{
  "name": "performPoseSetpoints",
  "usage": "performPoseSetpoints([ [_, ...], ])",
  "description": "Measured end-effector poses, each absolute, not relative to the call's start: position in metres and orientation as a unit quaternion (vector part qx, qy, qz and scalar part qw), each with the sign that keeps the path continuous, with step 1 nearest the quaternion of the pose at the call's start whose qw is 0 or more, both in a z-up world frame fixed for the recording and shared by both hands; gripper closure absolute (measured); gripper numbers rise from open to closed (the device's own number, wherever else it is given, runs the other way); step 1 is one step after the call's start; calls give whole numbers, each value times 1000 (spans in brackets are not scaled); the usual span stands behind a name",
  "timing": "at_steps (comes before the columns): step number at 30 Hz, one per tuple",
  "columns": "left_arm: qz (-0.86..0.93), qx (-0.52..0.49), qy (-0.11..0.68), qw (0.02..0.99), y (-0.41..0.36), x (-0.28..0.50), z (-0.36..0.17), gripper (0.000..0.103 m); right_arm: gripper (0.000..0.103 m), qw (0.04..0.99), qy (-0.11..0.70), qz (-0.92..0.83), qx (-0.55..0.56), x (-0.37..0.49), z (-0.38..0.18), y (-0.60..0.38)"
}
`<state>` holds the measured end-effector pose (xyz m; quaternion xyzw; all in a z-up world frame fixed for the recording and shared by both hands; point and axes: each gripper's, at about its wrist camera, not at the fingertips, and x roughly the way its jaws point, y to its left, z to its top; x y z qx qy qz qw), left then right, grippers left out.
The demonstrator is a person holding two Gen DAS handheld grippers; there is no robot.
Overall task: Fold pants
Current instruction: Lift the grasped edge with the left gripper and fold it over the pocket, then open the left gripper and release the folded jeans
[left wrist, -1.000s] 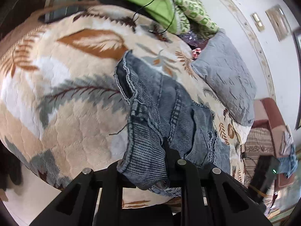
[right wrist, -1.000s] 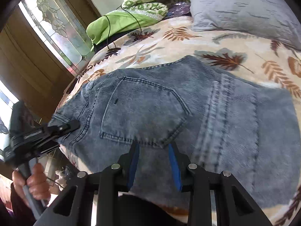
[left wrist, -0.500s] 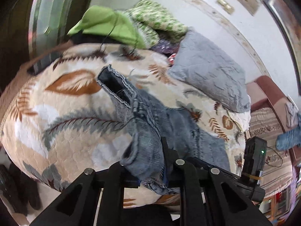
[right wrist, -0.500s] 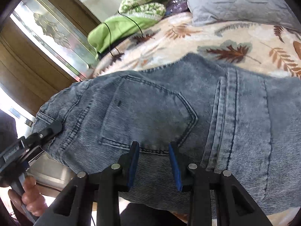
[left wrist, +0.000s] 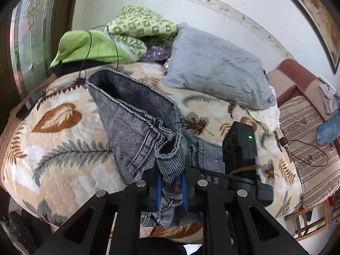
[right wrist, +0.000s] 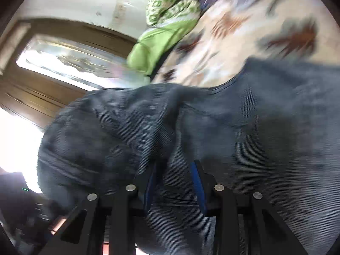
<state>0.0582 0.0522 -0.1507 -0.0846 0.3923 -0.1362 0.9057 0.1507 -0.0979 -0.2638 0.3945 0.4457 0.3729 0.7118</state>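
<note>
The left gripper (left wrist: 171,188) stays clamped on the washed grey-blue denim pants (left wrist: 136,119), whose waistband has risen off the leaf-printed quilted bedspread (left wrist: 63,148) (fold begun). Right gripper (right wrist: 173,180) half-open over blurred denim; grip unclear.

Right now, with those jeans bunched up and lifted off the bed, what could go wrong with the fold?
1. The left gripper pinches only a narrow bunch of the jeans; the denim could slip out as it lifts.
2. The right gripper has denim between its fingers, but the view is too blurred to confirm a grip; that side may lag and the fold go crooked.
3. A black cable lies near the jeans' far edge and could snag.
</note>
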Motion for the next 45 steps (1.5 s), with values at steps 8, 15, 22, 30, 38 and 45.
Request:
performPoseSetpoints([
  [8,-113,-82,402,905,64,62,-158,87,66,701,437,396,401,143,-265,-99],
  [15,9,-141,460,876,160,62,-203,40,66,736,433,322,409,132,-268,-148],
  [22,46,-186,483,855,228,42,-230,39,66,754,435,295,395,117,-263,-162],
  [30,-9,-240,479,844,248,42,-228,27,66,761,471,283,345,107,-273,-138],
  [38,-73,-355,491,792,228,37,-274,27,66,766,486,267,326,108,-277,-130],
  [45,-72,-393,473,785,222,66,-287,27,66,771,487,265,314,105,-275,-127],
])
